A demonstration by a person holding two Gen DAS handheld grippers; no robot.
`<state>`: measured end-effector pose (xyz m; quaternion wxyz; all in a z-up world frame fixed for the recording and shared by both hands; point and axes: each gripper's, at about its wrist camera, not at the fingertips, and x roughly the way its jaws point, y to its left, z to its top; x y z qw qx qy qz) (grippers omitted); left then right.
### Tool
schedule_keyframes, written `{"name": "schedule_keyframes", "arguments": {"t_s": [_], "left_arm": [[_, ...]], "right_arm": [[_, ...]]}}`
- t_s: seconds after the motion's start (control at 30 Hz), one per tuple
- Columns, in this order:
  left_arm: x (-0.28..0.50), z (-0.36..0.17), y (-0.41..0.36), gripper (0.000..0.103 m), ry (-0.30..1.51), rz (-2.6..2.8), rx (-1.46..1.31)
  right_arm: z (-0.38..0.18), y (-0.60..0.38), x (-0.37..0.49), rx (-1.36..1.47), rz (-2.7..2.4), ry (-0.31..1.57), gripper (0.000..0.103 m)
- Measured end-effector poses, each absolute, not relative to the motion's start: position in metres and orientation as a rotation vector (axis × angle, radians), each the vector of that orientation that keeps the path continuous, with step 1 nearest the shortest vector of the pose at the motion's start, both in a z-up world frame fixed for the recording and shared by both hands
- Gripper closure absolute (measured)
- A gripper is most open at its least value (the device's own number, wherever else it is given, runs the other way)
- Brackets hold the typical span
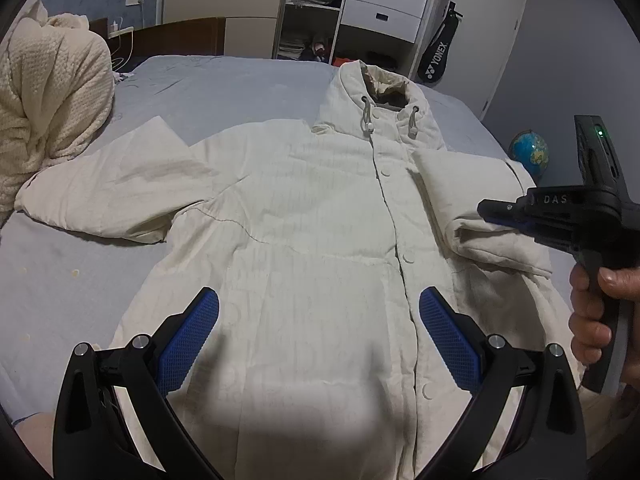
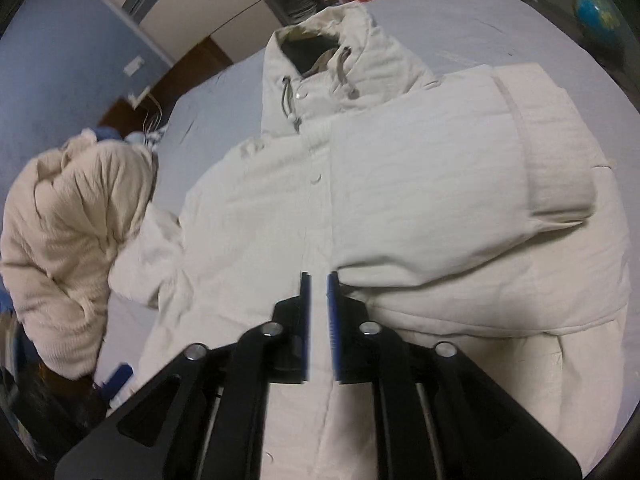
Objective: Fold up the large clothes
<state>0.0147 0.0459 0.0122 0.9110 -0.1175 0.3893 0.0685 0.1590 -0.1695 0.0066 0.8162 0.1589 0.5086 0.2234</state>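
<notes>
Your left gripper (image 1: 319, 320) hovers, jaws wide apart, over near front of cream coat (image 1: 312, 216) spread on bed (image 1: 224, 80); your right gripper (image 2: 319, 280) slightly parted, gripping nothing, beside folded-in right sleeve (image 2: 460, 208).

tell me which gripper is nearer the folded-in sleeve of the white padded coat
Right. The right gripper hovers at the cuff of the folded-in sleeve of the white padded coat. The left gripper hangs open over the coat's lower front, apart from that sleeve.
</notes>
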Motion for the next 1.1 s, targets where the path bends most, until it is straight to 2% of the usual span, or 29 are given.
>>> {"name": "schedule_keyframes", "arguments": {"t_s": [0.03, 0.07, 0.1, 0.47, 0.97, 1.1], "left_arm": [[0.015, 0.012, 0.045, 0.006, 0.803, 0.142, -0.239], [0.015, 0.012, 0.045, 0.006, 0.804, 0.143, -0.236], [0.015, 0.012, 0.044, 0.006, 0.805, 0.144, -0.232], [0.017, 0.013, 0.031, 0.006, 0.813, 0.132, -0.172], [0.098, 0.023, -0.089, 0.007, 0.783, -0.073, 0.171], [0.126, 0.017, -0.119, 0.011, 0.794, -0.098, 0.222]], "right_arm": [[0.006, -0.172, 0.156, 0.343, 0.484, 1.091, 0.064], [0.004, -0.172, 0.151, 0.35, 0.494, 1.092, 0.047], [0.005, -0.174, 0.147, 0.349, 0.501, 1.088, 0.043], [0.025, -0.225, 0.113, 0.353, 0.462, 1.004, 0.043], [-0.008, -0.336, 0.107, 0.589, 0.058, 0.894, 0.043], [-0.016, -0.349, 0.11, 0.646, 0.026, 0.888, 0.04]]}}
